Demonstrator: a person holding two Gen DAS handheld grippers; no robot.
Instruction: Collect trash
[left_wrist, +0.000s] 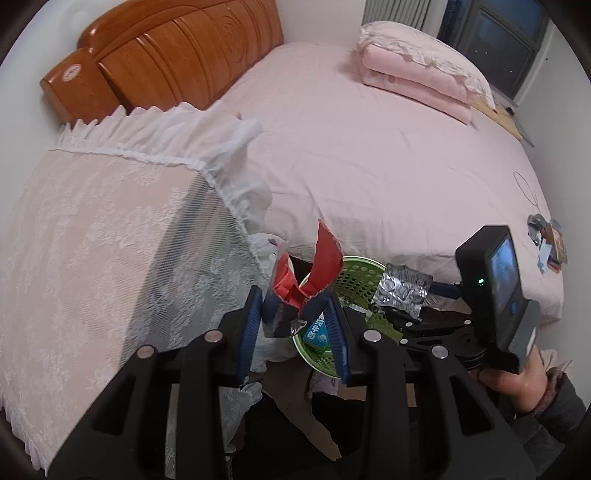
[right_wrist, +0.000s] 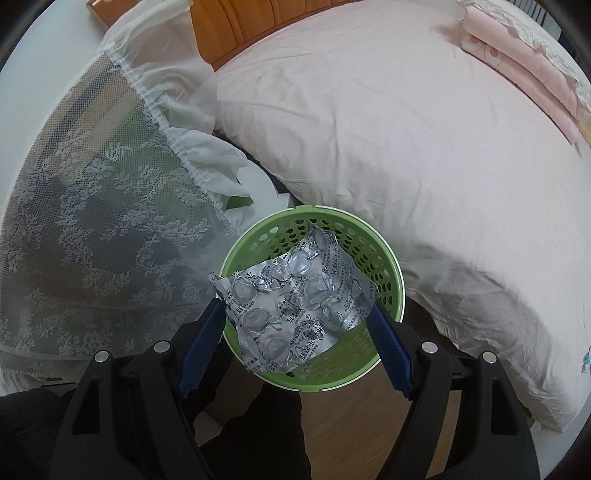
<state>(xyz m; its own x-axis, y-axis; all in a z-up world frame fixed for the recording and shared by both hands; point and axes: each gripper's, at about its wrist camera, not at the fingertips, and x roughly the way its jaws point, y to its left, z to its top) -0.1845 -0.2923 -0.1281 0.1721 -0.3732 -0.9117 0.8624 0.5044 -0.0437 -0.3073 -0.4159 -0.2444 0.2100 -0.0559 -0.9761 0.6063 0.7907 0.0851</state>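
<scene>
Both grippers hung right over the green basket (right_wrist: 391, 266) on the floor beside the bed (left_wrist: 369, 155). The left gripper (left_wrist: 295, 306) had its fingers pinching a torn red wrapper (left_wrist: 321, 266). The right gripper (right_wrist: 295, 321) had its fingers clamped on a crumpled silver pill pack (right_wrist: 291, 295), just above the basket's opening.

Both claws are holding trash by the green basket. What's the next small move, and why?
Probably open the right claw. Its silver blister pack already hangs over the mouth of the green basket, so it should drop straight in. The left claw, gripping the red wrapper at the basket's edge, can follow.
</scene>
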